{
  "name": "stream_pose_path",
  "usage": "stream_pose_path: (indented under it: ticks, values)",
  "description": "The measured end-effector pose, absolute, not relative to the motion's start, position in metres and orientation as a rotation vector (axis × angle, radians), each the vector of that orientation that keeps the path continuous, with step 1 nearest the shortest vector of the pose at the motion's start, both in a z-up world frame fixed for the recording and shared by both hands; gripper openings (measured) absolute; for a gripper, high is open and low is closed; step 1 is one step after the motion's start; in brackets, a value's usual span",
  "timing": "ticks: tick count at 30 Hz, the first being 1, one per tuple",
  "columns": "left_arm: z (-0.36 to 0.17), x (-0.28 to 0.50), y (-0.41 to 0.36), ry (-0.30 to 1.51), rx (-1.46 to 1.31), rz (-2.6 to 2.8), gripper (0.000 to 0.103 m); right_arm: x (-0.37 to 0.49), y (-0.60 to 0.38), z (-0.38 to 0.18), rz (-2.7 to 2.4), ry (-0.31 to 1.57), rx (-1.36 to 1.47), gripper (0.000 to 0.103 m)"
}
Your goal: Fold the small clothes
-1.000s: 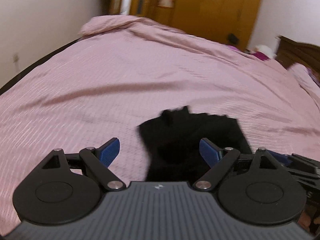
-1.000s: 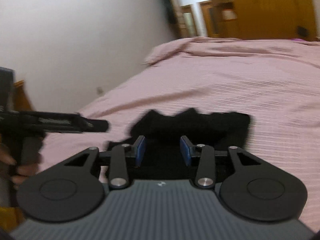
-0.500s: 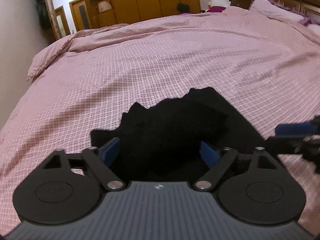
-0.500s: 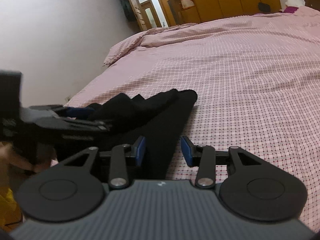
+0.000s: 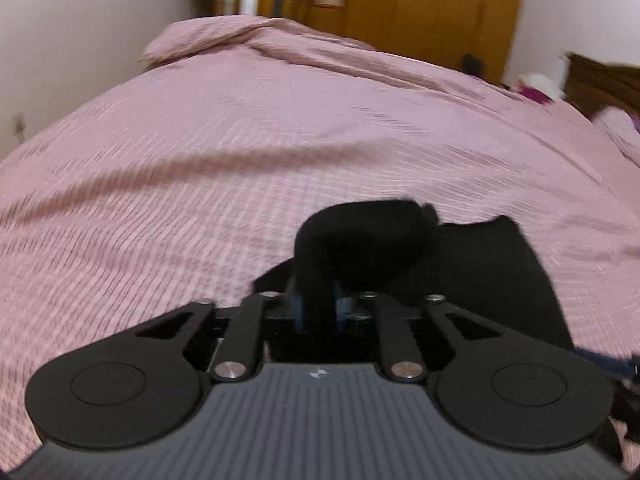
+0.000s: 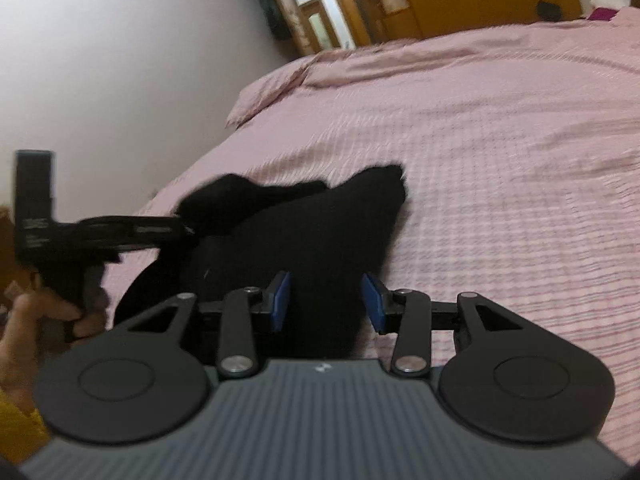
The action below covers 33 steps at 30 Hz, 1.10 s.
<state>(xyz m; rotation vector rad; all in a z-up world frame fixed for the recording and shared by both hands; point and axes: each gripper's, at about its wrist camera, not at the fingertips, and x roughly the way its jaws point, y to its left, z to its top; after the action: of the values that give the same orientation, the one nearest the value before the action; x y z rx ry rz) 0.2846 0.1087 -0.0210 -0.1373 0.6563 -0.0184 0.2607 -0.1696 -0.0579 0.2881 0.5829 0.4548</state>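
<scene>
A small black garment [image 5: 480,272] lies on the pink bedspread [image 5: 240,152]. My left gripper [image 5: 319,312] is shut on a bunched part of the black garment [image 5: 360,236] and holds that part lifted above the bed. In the right wrist view the garment [image 6: 304,232] lies ahead, and my right gripper [image 6: 326,300] is open with its blue pads either side of the cloth's near edge. The left gripper [image 6: 160,230] shows there at the left, pinching the raised cloth.
The bedspread [image 6: 500,140] spreads far ahead and to the right. A white wall [image 6: 120,60] runs along the left side. Wooden wardrobes [image 5: 420,4] stand at the far end. A dark headboard [image 5: 600,80] and pillows are at the far right.
My left gripper has shut on the garment and lifted a bunch of it. The right gripper stays open at the garment's near edge.
</scene>
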Motion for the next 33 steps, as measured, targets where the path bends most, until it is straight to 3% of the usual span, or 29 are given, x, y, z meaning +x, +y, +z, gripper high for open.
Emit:
stream_pose_path:
  ticks: [2,8,15,22,23,24,26,33]
  values:
    - [-0.02,0.283,0.116,0.643,-0.167,0.033,0.057,0.258,-0.166,-0.058,0.451,0.574,0.267,0.043]
    - [-0.011,0.27,0.129,0.671,-0.233,-0.01,0.06,0.249,-0.171,-0.049,0.434,0.563,0.267,0.043]
    - [0.009,0.203,0.139,0.712,-0.34,-0.132,0.066,0.222,-0.171,-0.032,0.451,0.508,0.193,0.043]
    - [-0.014,0.182,0.13,0.734,-0.363,-0.207,0.065,0.214,-0.173,-0.036,0.434,0.524,0.208,0.043]
    - [-0.019,0.184,0.128,0.732,-0.36,-0.218,0.058,0.214,-0.173,-0.036,0.43,0.526,0.213,0.043]
    - [-0.022,0.187,0.126,0.738,-0.356,-0.22,0.028,0.212,-0.173,-0.036,0.427,0.526,0.212,0.043]
    - [-0.02,0.186,0.13,0.732,-0.394,-0.228,0.013,0.21,-0.171,-0.032,0.424,0.523,0.197,0.043]
    - [-0.014,0.172,0.136,0.77,-0.287,-0.164,0.011,0.204,-0.153,-0.031,0.467,0.522,0.135,0.043]
